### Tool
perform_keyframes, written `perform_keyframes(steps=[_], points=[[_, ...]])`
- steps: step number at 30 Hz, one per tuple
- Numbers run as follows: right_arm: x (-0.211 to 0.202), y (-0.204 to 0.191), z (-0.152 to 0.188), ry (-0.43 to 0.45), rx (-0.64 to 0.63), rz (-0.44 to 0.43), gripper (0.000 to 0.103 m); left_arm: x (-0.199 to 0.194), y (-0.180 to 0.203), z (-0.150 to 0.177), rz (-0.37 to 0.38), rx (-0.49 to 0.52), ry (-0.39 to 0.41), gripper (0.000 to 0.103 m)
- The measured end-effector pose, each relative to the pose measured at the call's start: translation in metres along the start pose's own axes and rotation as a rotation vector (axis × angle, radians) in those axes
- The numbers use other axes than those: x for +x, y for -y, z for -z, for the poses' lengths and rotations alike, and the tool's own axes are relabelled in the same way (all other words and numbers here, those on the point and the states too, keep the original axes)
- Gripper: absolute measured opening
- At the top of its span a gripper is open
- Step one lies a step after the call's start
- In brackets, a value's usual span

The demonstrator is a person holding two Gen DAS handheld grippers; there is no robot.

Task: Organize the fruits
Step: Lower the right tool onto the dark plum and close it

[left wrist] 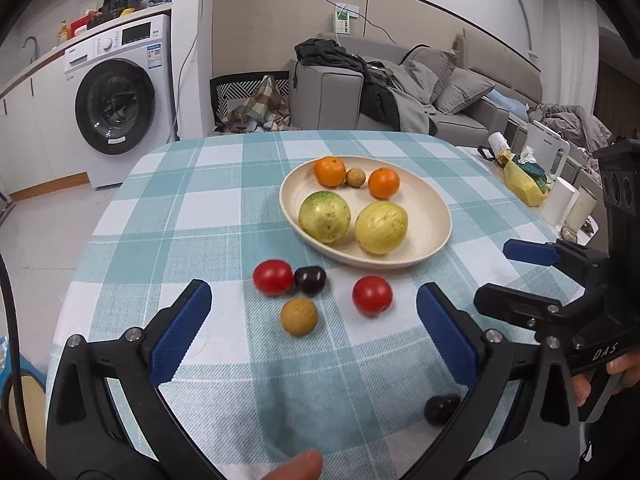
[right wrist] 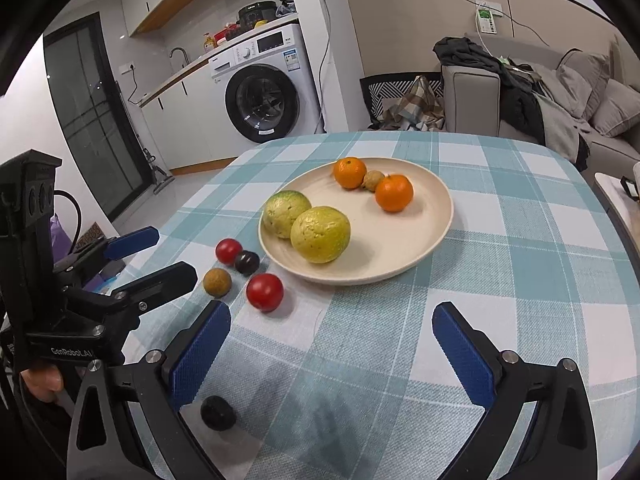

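Cream oval plate [left wrist: 434, 236] holds round fruit on checked cloth [left wrist: 200, 216]; left gripper [left wrist: 314, 308] and right gripper [right wrist: 332, 328] gape empty.

Your bench [left wrist: 168, 216] wears a teal-and-white check cloth. The plate [left wrist: 436, 208] is cream, holding two orange mandarins [left wrist: 330, 171], two yellow-green guavas [left wrist: 324, 217] and a tan longan [left wrist: 355, 178]. Your tools' pads [left wrist: 180, 332] are blue on black frames.
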State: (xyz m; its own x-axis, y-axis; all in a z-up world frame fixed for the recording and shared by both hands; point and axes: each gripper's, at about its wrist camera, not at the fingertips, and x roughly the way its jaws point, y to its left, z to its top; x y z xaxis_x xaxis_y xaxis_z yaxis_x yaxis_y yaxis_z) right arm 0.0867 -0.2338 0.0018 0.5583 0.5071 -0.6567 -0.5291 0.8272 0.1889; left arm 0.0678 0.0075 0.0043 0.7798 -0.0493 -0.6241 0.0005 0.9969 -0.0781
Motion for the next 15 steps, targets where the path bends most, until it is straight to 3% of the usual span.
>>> perform_keyframes(steps=[15], points=[[-0.004,-0.015,0.033,-0.105,-0.032,-0.007,0.103,-0.014,-0.001,0.026,-0.019,-0.003,-0.03,0.102]])
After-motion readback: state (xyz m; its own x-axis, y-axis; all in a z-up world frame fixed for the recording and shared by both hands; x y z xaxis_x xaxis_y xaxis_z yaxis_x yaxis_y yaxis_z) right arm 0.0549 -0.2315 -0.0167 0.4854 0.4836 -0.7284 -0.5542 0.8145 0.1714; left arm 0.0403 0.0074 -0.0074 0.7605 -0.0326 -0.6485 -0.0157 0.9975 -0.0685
